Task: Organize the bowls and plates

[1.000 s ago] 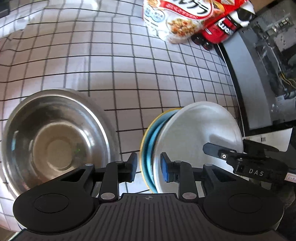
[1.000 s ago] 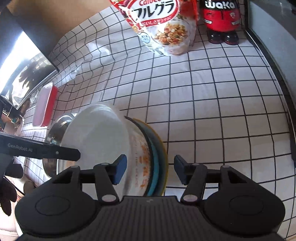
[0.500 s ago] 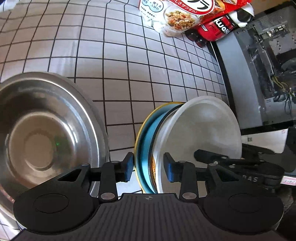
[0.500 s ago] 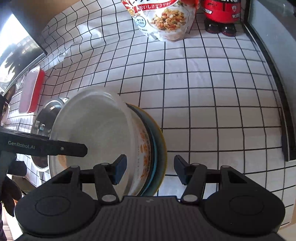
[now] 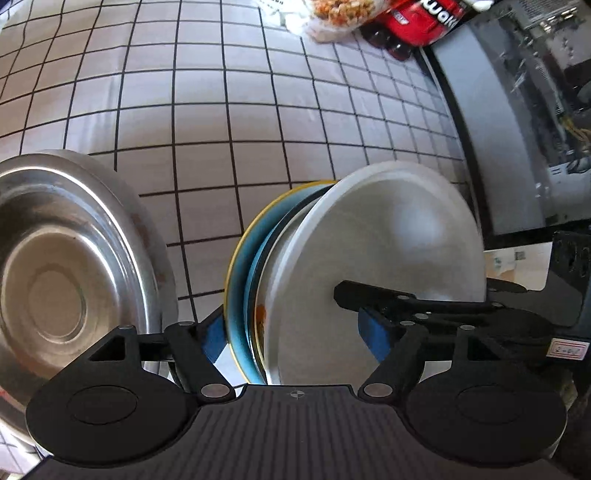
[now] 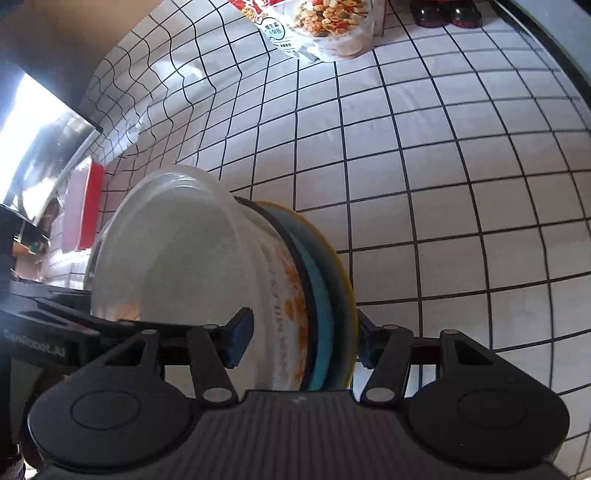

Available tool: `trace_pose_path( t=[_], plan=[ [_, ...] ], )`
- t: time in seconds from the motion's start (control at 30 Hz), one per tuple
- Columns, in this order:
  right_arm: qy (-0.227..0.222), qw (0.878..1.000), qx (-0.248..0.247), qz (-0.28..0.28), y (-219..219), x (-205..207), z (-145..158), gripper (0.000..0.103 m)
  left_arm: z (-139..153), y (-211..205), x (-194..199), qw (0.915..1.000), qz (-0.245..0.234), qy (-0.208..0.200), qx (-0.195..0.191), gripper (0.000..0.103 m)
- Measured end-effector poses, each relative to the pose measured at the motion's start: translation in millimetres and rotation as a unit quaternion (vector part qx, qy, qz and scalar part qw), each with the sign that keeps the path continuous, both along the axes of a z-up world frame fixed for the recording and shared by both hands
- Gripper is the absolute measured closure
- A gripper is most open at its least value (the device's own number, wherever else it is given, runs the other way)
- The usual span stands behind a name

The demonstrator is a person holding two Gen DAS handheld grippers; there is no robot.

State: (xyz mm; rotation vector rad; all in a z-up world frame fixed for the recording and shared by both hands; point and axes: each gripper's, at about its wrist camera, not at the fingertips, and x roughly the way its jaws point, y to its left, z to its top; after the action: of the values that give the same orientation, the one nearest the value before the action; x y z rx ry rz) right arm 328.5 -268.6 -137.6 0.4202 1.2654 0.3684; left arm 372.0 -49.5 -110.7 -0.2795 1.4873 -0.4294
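A stack of dishes stands tilted on edge above the checked cloth: a white bowl [image 5: 388, 236] with orange print, nested against a blue plate [image 5: 245, 273] and a yellow-rimmed plate [image 6: 347, 291]. My right gripper [image 6: 301, 343] is shut on this stack, one pad inside the bowl [image 6: 177, 266] and the other behind the yellow plate. My left gripper [image 5: 295, 334] straddles the stack's near rim, its jaws opening wide and its pads clear of the dishes. A large steel bowl [image 5: 55, 277] sits just left of the stack.
A cereal bag [image 6: 325, 26] and a red bottle [image 5: 417, 18] stand at the far edge of the checked cloth [image 5: 221, 110]. A red-lidded container [image 6: 83, 206] lies far left. A grey appliance [image 5: 498, 147] borders the right side.
My left gripper's jaws have spread from a narrow grip on the plates' rim to wide apart. Both grippers and the stack have sunk closer to the cloth.
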Motion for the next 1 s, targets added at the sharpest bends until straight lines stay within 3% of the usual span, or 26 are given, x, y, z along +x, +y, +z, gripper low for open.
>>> trace_pose_path(
  t=[0.2,0.53,0.63,1.0],
  plan=[
    [0.014,0.999,0.052,0.005,-6,0,-9,0.046,-3,-3,6,0.9994,0.020,0.025,0.015,0.025],
    [0.044,0.996,0.081,-0.018,-16,-4,-21,0.046,-2,-17,6,0.9984,0.001,0.012,0.054,0.025],
    [0.053,0.994,0.094,-0.020,-17,-4,-22,0.052,-2,-17,5,0.9984,0.007,0.013,0.054,0.026],
    [0.074,0.994,0.075,-0.028,-13,-3,-18,0.052,0,-9,4,0.9986,0.027,0.020,0.041,0.027]
  ],
)
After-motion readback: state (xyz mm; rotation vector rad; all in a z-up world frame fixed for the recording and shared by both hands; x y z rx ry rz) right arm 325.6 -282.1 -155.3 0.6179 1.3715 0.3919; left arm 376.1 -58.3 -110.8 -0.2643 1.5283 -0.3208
